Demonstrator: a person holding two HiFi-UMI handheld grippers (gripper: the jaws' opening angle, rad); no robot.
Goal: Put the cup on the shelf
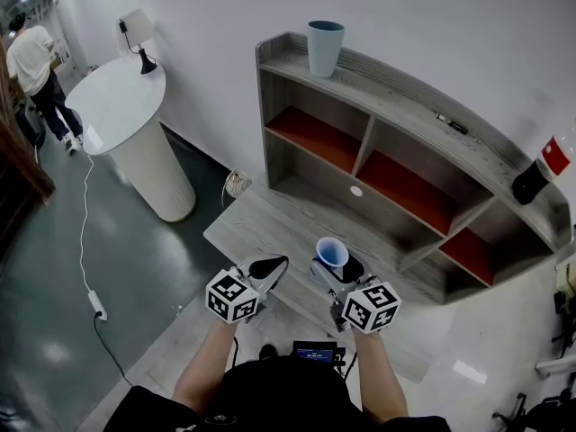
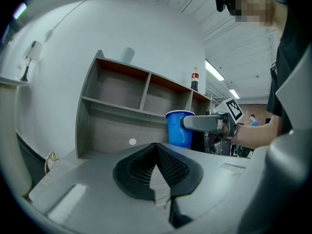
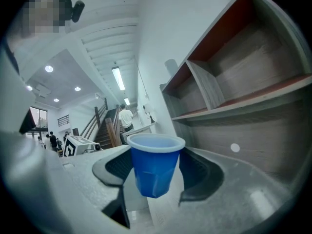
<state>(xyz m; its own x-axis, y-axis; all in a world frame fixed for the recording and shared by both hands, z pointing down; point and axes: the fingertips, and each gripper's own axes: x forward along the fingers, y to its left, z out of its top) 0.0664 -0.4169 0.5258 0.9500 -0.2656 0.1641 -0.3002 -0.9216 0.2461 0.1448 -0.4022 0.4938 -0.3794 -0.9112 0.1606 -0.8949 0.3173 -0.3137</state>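
The right claw (image 3: 157,172) clamps the blue cup (image 3: 155,165) upright between its pads. Beside it, the left claw (image 2: 156,149) is pinched together, empty. This looks like the carry step. Next, the cup must travel forward and up onto the wooden shelf (image 1: 405,94) ahead, kept level.

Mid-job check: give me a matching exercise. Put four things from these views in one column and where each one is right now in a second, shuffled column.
Things
1. blue cup
2. pale cup
3. bottle
4. lamp

Places
A. on the round white table
B. on the top board of the shelf, right end in the head view
C. gripped between the jaws of the right hand-held gripper
D. on the shelf's top board, left end in the head view

Pairs: 1-C, 2-D, 3-B, 4-A
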